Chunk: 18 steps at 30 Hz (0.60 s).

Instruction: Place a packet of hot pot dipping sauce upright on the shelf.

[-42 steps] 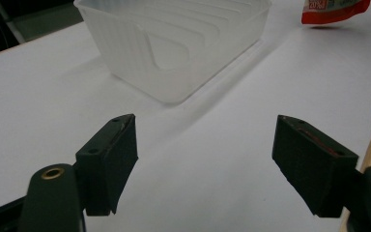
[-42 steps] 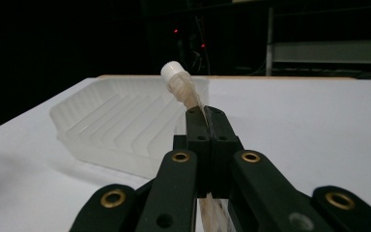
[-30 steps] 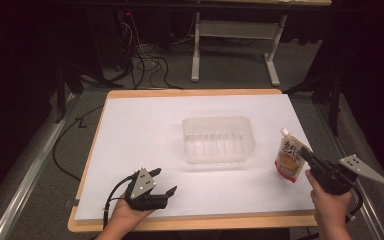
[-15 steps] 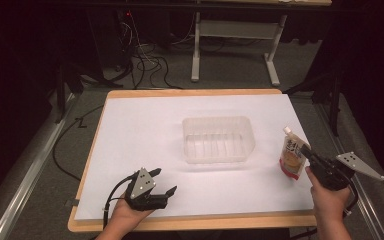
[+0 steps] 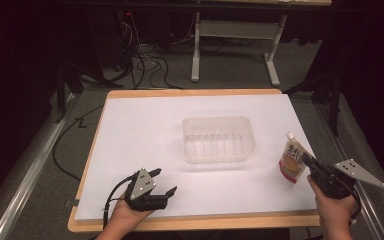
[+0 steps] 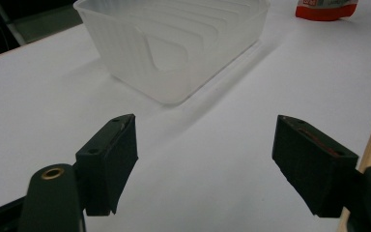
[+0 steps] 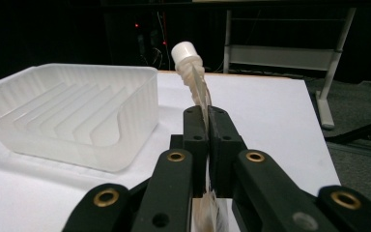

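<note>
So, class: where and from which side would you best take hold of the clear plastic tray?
By one long side wall of the clear plastic tray, from above, one jaw inside and one outside: it sits open-topped and empty, its thin upright rim free all round.

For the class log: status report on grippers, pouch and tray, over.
Left gripper open, idle. Right gripper shut on spouted pouch. Clear tray empty, nothing between.

High view: fixed above the near table (image 5: pixel 130 130) edge, facing forward and down, far enough to take in the whole top. Gripper views: low over the surface, close behind their own jaws. Shared by all three: clear tray (image 5: pixel 218 139) (image 6: pixel 174 43) (image 7: pixel 72 116).
</note>
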Tool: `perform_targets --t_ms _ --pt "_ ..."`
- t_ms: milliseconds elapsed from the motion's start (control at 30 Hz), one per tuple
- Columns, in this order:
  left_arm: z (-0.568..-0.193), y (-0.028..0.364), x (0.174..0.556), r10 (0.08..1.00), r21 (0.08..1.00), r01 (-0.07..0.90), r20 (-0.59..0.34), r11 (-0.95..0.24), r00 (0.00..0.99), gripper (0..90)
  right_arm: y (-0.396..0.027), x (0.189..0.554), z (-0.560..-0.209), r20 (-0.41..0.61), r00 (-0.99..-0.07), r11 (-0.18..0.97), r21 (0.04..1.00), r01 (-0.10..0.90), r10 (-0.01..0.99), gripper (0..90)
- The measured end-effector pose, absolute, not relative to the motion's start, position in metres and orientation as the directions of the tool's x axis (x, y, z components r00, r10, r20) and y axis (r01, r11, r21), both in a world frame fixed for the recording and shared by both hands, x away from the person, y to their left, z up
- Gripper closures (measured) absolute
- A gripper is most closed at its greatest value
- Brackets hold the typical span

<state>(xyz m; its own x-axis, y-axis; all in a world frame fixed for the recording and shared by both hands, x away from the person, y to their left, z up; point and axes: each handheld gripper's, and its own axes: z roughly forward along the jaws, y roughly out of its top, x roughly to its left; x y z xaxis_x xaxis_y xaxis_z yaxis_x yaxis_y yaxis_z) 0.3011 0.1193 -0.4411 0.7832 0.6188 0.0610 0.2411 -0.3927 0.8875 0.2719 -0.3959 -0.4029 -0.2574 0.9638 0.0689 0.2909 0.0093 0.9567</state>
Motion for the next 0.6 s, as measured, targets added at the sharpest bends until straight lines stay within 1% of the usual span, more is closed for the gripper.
perform_targets --t_ms 100,133,167,200,233,300,400,500,600 --pt "-0.441 0.12 0.301 0.62 0.888 0.241 0.061 -0.391 0.783 24.8 -0.396 0.272 -0.404 0.05 -0.262 0.031 0.955 0.296 0.964 80.0" --pt "-0.441 0.12 0.301 0.62 0.888 0.241 0.061 -0.391 0.783 24.8 -0.396 0.272 -0.404 0.05 -0.262 0.031 0.955 0.296 0.964 80.0" --pt "-0.441 0.121 0.301 0.621 0.889 0.242 0.06 -0.389 0.781 24.8 -0.397 0.273 -0.407 0.051 -0.266 0.035 0.951 0.307 0.963 76.4" --pt "-0.441 0.121 0.301 0.621 0.889 0.242 0.06 -0.389 0.781 24.8 -0.397 0.273 -0.407 0.051 -0.266 0.035 0.951 0.307 0.963 76.4" --pt "-0.44 0.121 0.301 0.623 0.889 0.241 0.061 -0.389 0.78 24.8 -0.396 0.275 -0.41 0.054 -0.28 0.04 0.946 0.321 0.958 72.2" --pt "-0.44 0.121 0.301 0.622 0.889 0.241 0.062 -0.39 0.78 24.8 -0.395 0.278 -0.414 0.055 -0.295 0.05 0.94 0.336 0.954 69.7" --pt "-0.44 0.121 0.301 0.623 0.889 0.241 0.062 -0.391 0.78 24.8 -0.395 0.279 -0.417 0.043 -0.295 0.062 0.939 0.338 0.955 69.8" --pt "-0.44 0.12 0.3 0.623 0.889 0.241 0.062 -0.39 0.78 24.8 -0.399 0.28 -0.417 0.063 -0.31 0.049 0.938 0.342 0.949 73.8" --pt "-0.44 0.12 0.301 0.623 0.888 0.241 0.063 -0.391 0.78 24.8 -0.402 0.279 -0.416 0.069 -0.295 0.039 0.938 0.344 0.953 82.8"
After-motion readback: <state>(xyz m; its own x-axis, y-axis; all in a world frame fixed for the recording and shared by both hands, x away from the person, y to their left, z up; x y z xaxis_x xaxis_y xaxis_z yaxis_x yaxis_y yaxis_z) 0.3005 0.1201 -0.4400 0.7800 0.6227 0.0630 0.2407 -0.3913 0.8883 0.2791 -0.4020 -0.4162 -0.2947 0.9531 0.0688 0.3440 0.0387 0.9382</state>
